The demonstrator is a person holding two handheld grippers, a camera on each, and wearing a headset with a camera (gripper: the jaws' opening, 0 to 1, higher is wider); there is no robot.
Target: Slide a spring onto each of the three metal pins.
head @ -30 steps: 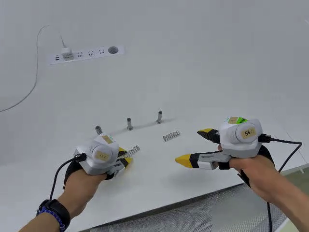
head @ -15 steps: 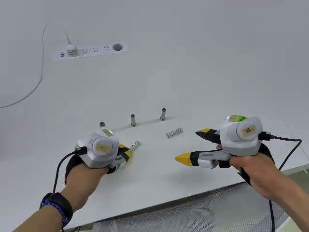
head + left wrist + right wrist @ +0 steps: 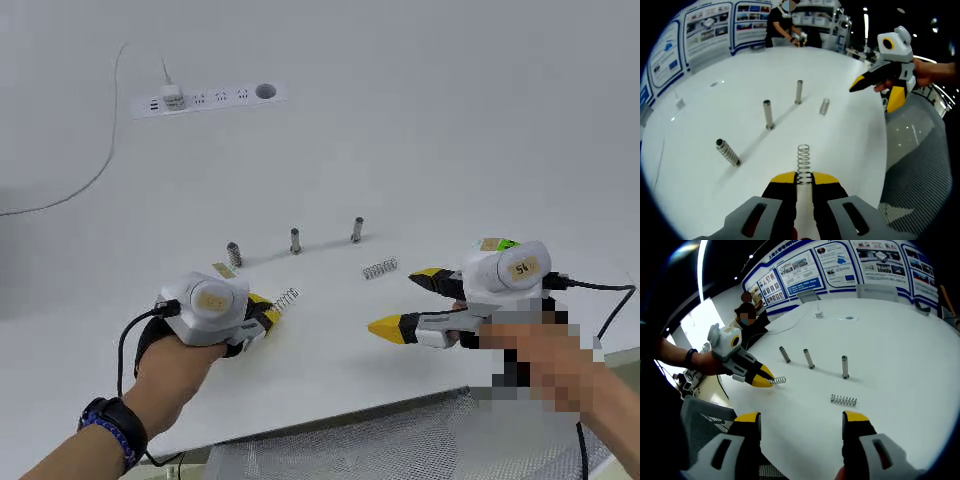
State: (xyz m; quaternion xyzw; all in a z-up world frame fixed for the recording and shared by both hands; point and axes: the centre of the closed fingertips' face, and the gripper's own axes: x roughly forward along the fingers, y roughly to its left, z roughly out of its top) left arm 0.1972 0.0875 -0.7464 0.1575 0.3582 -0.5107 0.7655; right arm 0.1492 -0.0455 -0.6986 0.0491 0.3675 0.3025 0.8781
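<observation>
Left gripper has its yellow jaws pinched on a spring, the coil poking out toward the row of three pins on the white counter. The left pin already wears a spring; the middle pin and the right pin stand bare. A loose spring lies flat near the right pin. Right gripper hovers off to the side, jaws wide, holding nothing.

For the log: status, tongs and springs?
Left tongs shut on held spring. Right tongs open, empty. Near pin sprung; middle pin, far pin bare. Loose spring beside far pin; nothing blocking.
</observation>
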